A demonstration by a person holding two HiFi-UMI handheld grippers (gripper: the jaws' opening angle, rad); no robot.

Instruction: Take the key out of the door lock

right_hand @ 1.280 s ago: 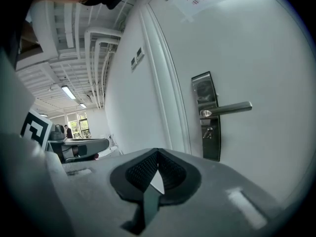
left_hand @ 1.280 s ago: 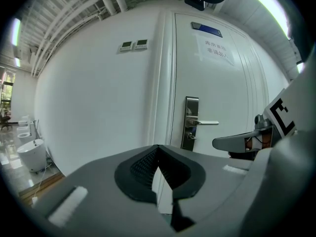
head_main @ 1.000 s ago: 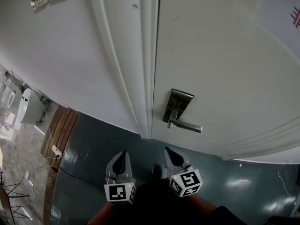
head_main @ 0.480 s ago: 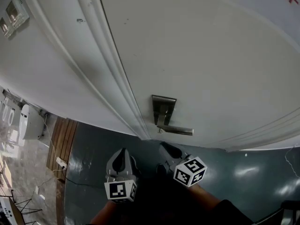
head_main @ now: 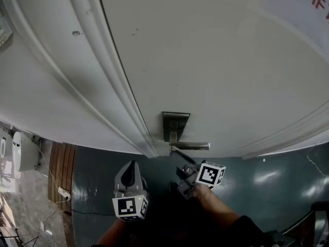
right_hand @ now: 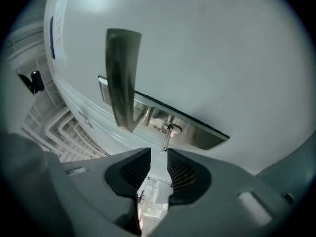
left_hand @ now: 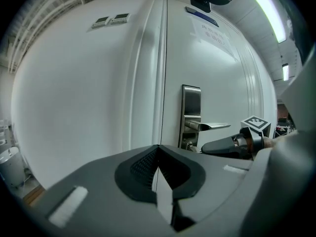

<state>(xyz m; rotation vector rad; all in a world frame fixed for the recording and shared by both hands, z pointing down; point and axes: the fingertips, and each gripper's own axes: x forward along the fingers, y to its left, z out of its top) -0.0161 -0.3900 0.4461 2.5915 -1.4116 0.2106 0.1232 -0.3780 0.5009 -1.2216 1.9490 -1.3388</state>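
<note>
The white door [head_main: 216,60] carries a steel lock plate [head_main: 175,123] with a lever handle [head_main: 193,146]. In the right gripper view a small metal key [right_hand: 167,135] sticks out of the keyhole just under the handle [right_hand: 122,78]. My right gripper [right_hand: 159,154] is open by a narrow gap, and the key's outer end lies right at that gap, untouched. The head view shows the right gripper [head_main: 176,156] reaching up beneath the handle, which hides the key there. My left gripper [head_main: 130,168] hangs lower left, shut and empty [left_hand: 158,149], away from the door.
The moulded door frame [head_main: 103,76] runs left of the lock. Two wall panels [left_hand: 111,19] sit high on the wall. A white appliance [head_main: 23,151], a wooden floor strip [head_main: 59,161] and a socket strip [head_main: 64,193] lie at the left on the dark green floor [head_main: 257,179].
My right gripper has risen and tilted toward the lock, ending under the handle. The head has come closer to the door. The left gripper has hardly moved.
</note>
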